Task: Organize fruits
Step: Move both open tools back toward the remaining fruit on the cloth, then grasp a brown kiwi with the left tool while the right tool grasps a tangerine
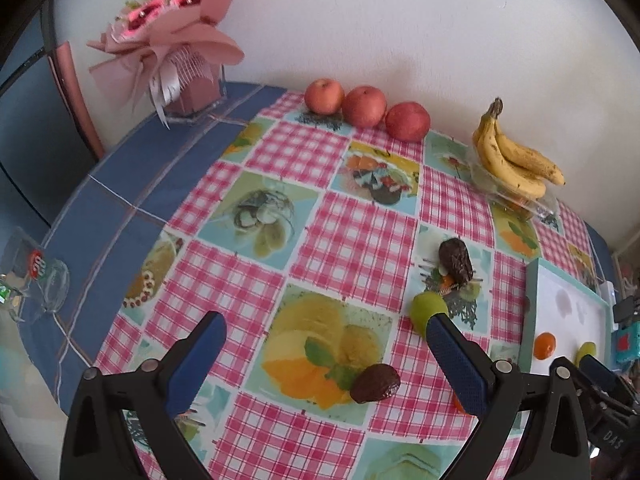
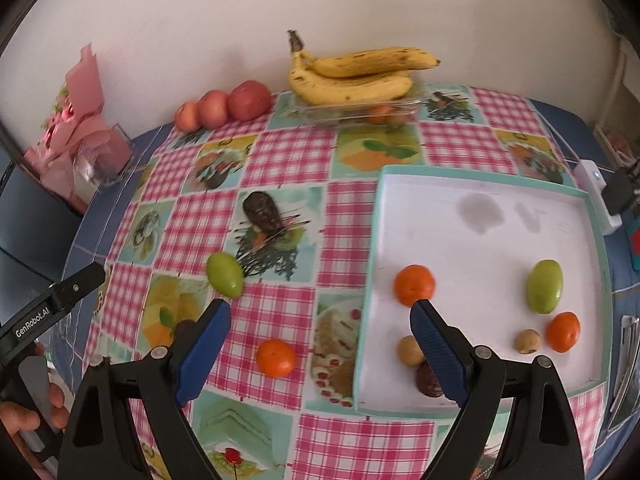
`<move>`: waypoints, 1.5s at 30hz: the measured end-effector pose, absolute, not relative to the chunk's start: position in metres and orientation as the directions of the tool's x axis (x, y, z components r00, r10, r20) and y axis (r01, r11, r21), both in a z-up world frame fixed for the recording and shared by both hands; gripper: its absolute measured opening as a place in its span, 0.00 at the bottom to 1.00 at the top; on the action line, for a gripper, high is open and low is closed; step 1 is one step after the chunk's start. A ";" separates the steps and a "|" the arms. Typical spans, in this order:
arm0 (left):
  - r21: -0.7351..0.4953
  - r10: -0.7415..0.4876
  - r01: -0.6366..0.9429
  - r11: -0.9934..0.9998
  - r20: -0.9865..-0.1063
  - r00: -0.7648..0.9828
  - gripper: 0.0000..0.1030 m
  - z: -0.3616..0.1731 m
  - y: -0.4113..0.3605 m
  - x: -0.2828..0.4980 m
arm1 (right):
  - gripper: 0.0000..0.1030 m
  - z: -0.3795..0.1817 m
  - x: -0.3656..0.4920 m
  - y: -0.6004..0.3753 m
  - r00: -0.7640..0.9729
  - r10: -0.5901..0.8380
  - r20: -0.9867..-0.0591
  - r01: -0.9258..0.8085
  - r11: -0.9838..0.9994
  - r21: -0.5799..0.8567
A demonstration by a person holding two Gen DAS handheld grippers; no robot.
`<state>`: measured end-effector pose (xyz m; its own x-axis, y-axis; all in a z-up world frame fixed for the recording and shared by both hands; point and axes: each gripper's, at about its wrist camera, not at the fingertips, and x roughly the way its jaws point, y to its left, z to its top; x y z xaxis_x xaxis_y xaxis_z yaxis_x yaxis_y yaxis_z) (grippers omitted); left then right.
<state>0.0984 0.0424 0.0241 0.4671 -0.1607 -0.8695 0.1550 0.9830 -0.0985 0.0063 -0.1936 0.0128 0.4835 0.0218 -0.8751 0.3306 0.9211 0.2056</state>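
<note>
Both blue-padded grippers, left [image 1: 326,334] and right [image 2: 320,320], gape empty above the checked tablecloth [image 2: 280,160], a round orange tangerine [image 2: 276,357] between the right's fingers, the white tray [image 2: 500,184] just rightward.

Home, checked tablecloth [image 1: 352,236], bouquet [image 1: 168,28]

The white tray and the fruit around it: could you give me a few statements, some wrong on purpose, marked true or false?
1. The white tray holds two oranges. True: one orange and another.
2. The bananas lie in the white tray. False: they rest on a clear container by the wall.
3. Three red apples sit in a row by the wall. True.
4. The right hand-held gripper grips an orange. False: its jaws are open and empty; an orange lies on the tablecloth between them.
</note>
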 end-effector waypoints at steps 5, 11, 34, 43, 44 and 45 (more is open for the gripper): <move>-0.086 -0.153 0.173 0.981 -0.894 0.422 0.99 0.008 0.034 0.102 | 0.89 -0.004 0.013 -0.183 0.433 0.036 -0.901 0.307 0.934 0.184; -0.079 -0.150 0.216 0.973 -0.931 0.332 0.98 -0.022 0.016 0.104 | 0.89 -0.031 0.021 -0.166 0.357 0.059 -0.932 0.270 0.949 0.164; -0.132 -0.174 0.263 0.956 -0.975 0.141 0.61 -0.075 -0.010 0.098 | 0.60 -0.072 0.023 -0.135 0.232 0.058 -0.971 0.169 0.981 0.099; -0.165 -0.216 0.294 0.942 -0.964 0.152 0.41 -0.065 -0.014 0.099 | 0.37 -0.074 0.027 -0.130 0.235 0.080 -0.969 0.152 0.981 0.118; -0.166 -0.219 0.294 0.941 -0.963 0.157 0.41 -0.064 -0.016 0.100 | 0.37 -0.073 0.027 -0.129 0.235 0.080 -0.969 0.150 0.982 0.117; -0.167 -0.223 0.294 0.941 -0.960 0.169 0.41 -0.060 -0.015 0.100 | 0.37 -0.073 0.027 -0.128 0.236 0.078 -0.969 0.148 0.982 0.115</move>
